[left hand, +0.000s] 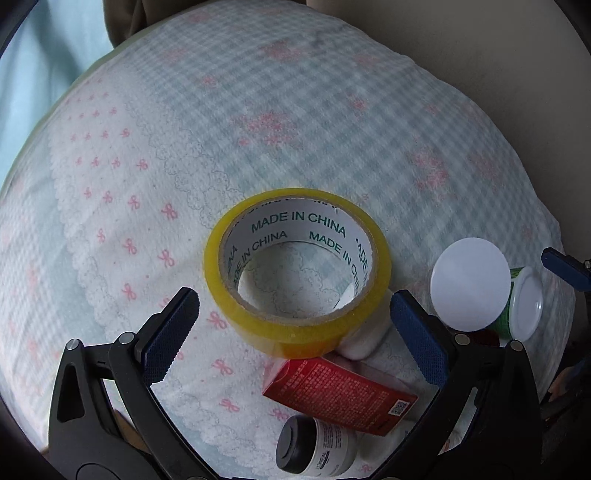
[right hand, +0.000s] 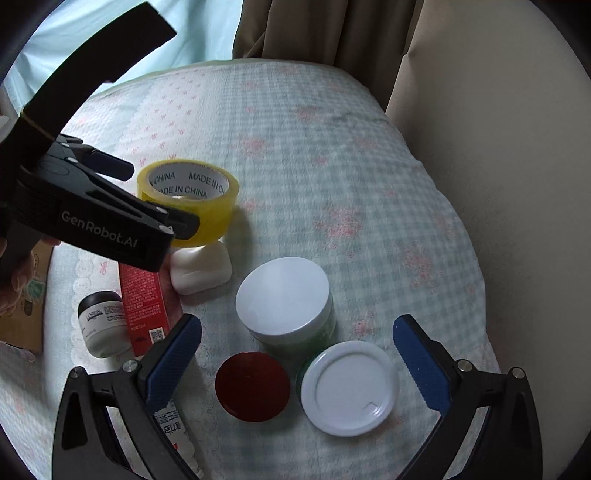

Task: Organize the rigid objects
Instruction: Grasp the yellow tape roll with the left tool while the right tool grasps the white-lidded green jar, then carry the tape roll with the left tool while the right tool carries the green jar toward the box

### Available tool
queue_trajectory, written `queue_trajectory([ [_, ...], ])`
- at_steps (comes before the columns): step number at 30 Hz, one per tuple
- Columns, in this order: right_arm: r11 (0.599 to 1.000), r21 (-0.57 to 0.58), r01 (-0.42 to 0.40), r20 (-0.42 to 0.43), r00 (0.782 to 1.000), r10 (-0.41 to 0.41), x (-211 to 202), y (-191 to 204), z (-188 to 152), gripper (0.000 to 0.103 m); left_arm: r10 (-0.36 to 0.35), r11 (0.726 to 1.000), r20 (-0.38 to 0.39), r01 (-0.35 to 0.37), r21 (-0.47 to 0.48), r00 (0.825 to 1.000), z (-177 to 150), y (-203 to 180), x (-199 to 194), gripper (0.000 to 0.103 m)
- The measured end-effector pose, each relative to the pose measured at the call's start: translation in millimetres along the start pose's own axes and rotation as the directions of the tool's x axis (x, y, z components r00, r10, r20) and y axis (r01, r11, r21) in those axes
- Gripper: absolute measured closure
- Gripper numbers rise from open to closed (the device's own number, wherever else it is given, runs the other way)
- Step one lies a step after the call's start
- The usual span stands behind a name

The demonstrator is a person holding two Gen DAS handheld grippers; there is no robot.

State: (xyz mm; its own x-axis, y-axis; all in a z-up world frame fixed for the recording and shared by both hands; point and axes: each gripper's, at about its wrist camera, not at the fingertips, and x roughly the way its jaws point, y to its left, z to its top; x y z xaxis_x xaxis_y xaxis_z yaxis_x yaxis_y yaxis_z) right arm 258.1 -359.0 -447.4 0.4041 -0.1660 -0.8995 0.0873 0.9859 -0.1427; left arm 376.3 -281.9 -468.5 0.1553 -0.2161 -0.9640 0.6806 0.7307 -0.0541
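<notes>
A yellow tape roll [left hand: 295, 269] lies on the checked bedspread [left hand: 295, 110], leaning on a white block [left hand: 364, 341] and a red box [left hand: 340, 391]. My left gripper [left hand: 295, 332] is open, its blue pads on either side of the roll's near edge and apart from it. My right gripper [right hand: 297, 363] is open too, hovering over a dark red lid [right hand: 253, 386] and a white-lidded green jar [right hand: 351, 387]. A larger white-lidded jar [right hand: 284, 295] stands just beyond. In the right wrist view the left gripper [right hand: 160, 195] reaches in beside the tape roll [right hand: 218, 206].
A small white jar with a black lid [right hand: 101, 321] lies left of the red box [right hand: 144, 302]. A printed tube [right hand: 173, 432] lies under my right gripper's left finger. A cardboard box [right hand: 22, 314] sits at the bed's left edge. A brown curtain [right hand: 314, 33] hangs behind the bed and a wall [right hand: 517, 147] runs along its right.
</notes>
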Motion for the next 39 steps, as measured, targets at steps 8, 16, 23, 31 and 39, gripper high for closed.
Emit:
queue_trajectory([
  [8, 0.997, -0.07, -0.012, -0.02, 1.0, 0.011, 37, 6, 8, 0.001, -0.017, 1.0, -0.012, 0.017, -0.011, 1.0, 17, -2, 30, 0.001],
  [16, 0.995, -0.083, -0.057, -0.081, 0.995, 0.05, 58, 10, 9, 0.035, -0.036, 0.999, -0.028, 0.035, -0.034, 0.999, 28, 5, 42, 0.006],
  [23, 0.996, -0.065, -0.061, -0.082, 0.995, 0.056, 55, 10, 10, 0.036, -0.027, 0.999, 0.0, 0.027, -0.041, 1.0, 17, 15, 23, 0.007],
  [31, 0.998, -0.019, -0.054, -0.027, 0.998, 0.053, 22, 3, 17, 0.036, 0.005, 0.999, 0.077, -0.002, -0.042, 0.997, 10, 19, -29, 0.007],
  [39, 0.999, -0.003, -0.038, 0.063, 0.997, 0.038, -68, 0, 30, 0.036, 0.05, 0.996, 0.2, -0.034, -0.083, 0.979, -5, 19, -138, 0.007],
])
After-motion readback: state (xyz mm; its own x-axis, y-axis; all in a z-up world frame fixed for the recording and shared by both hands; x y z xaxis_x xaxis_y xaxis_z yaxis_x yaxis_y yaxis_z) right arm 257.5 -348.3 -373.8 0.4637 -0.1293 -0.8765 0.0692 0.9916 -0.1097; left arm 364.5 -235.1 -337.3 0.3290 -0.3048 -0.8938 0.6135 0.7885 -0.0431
